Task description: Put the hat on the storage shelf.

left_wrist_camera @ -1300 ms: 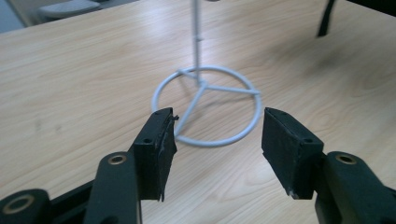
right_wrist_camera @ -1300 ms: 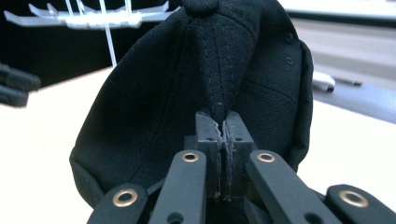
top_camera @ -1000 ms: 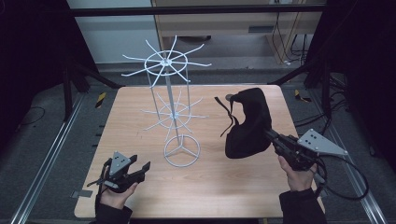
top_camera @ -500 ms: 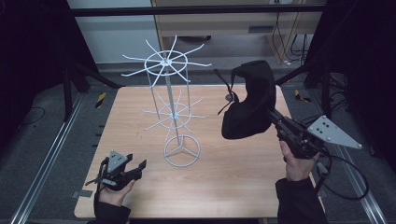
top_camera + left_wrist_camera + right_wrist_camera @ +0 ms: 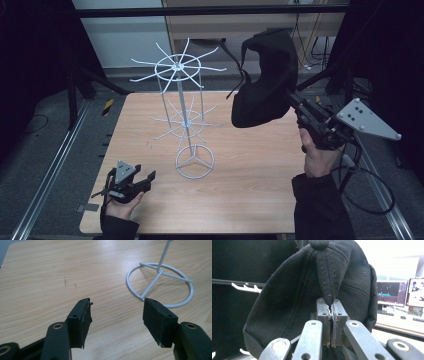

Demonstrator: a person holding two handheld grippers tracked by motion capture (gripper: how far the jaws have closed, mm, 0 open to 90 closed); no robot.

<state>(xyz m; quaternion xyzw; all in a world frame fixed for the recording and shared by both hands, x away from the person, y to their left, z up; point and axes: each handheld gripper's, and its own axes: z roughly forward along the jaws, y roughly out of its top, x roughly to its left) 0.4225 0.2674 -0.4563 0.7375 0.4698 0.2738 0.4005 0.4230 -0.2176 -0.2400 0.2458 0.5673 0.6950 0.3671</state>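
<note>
Presently the left tongs [image 5: 131, 184] rest spread and empty near the table's [image 5: 250, 200] front edge. The right tongs [image 5: 331, 315] pinch a fold of the black cap [image 5: 265, 80], held aloft right of the white wire rack [image 5: 180, 90]. Judgement: pickup done, hanging on a prong outstanding. Pale wood table; beyond, dark framing, cables, monitors.

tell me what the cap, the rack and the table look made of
Cap: black woven fabric, matte, with visible weave, stitched seams and eyelets. Rack: thin white rod, probably painted or coated metal wire, slightly glossy. Table: light wood grain, smooth; could be veneer or laminate.
</note>
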